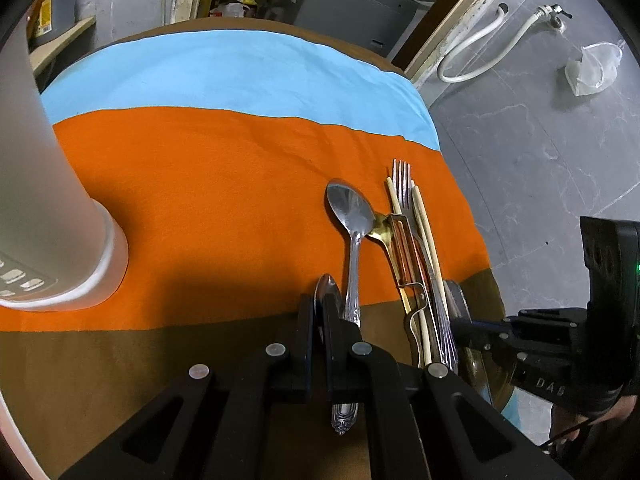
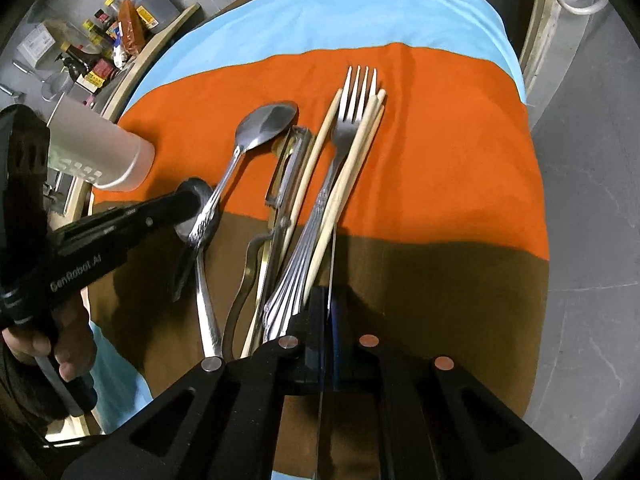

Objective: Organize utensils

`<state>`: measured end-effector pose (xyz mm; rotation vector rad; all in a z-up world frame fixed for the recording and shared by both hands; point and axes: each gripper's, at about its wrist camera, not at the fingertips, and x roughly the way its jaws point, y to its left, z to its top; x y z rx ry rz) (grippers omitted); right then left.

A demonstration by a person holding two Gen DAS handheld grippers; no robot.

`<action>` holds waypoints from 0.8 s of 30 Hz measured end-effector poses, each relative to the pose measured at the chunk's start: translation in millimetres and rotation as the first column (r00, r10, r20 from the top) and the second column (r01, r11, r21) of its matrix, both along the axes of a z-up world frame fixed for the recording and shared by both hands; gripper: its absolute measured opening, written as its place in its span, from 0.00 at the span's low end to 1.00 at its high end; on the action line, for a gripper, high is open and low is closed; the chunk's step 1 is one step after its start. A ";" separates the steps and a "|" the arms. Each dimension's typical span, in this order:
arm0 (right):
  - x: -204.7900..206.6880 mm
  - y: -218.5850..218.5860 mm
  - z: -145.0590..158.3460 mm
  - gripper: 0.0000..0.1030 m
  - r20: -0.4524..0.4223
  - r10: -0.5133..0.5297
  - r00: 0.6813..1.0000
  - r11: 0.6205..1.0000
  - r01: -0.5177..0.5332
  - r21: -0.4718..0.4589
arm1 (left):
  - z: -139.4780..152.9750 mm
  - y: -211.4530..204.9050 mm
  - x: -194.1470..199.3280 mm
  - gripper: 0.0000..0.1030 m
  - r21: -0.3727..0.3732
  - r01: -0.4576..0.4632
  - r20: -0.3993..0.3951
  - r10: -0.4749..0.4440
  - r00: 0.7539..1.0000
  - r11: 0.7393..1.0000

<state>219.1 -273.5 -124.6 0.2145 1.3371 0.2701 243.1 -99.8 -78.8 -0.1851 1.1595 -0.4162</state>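
Observation:
My left gripper (image 1: 319, 305) is shut on a steel spoon (image 1: 329, 294), its bowl edge-on between the fingers; it also shows in the right wrist view (image 2: 200, 208). My right gripper (image 2: 326, 300) is shut on a thin knife blade (image 2: 331, 256), seen edge-on. On the orange cloth lie a large steel spoon (image 1: 350, 210) (image 2: 266, 120), a gold spoon (image 1: 380, 231), a peeler (image 1: 406, 256) (image 2: 290, 164), a fork (image 1: 404, 188) (image 2: 356, 100) and wooden chopsticks (image 1: 426, 232) (image 2: 320, 140), side by side with handles toward me.
A tall beige tumbler (image 1: 48, 208) (image 2: 100, 152) stands on the cloth at the left. The striped cloth (image 1: 224, 184) covers a round table. Bottles (image 2: 108, 36) crowd a shelf at the far left. Grey floor (image 1: 560, 140) lies to the right.

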 end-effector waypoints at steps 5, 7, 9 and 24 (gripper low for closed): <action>-18.7 -15.1 15.2 0.01 0.061 -0.091 0.994 0.994 0.088 0.059 | 18.7 12.0 -12.8 0.03 -0.004 -0.059 0.076 0.059 0.995 0.998; -34.5 -21.5 28.4 0.01 0.140 -0.146 0.979 0.987 0.133 0.094 | 28.8 18.0 -20.5 0.03 0.010 -0.093 0.124 0.091 0.988 0.996; -47.1 -21.7 42.5 0.01 0.231 -0.194 0.953 0.978 0.171 0.118 | 39.6 22.2 -29.0 0.03 0.020 -0.123 0.175 0.118 0.977 0.992; -34.8 52.3 145.5 0.01 0.700 -0.251 0.669 0.960 0.076 0.271 | 145.5 101.4 -49.4 0.03 -0.004 -0.332 0.453 0.297 0.841 0.943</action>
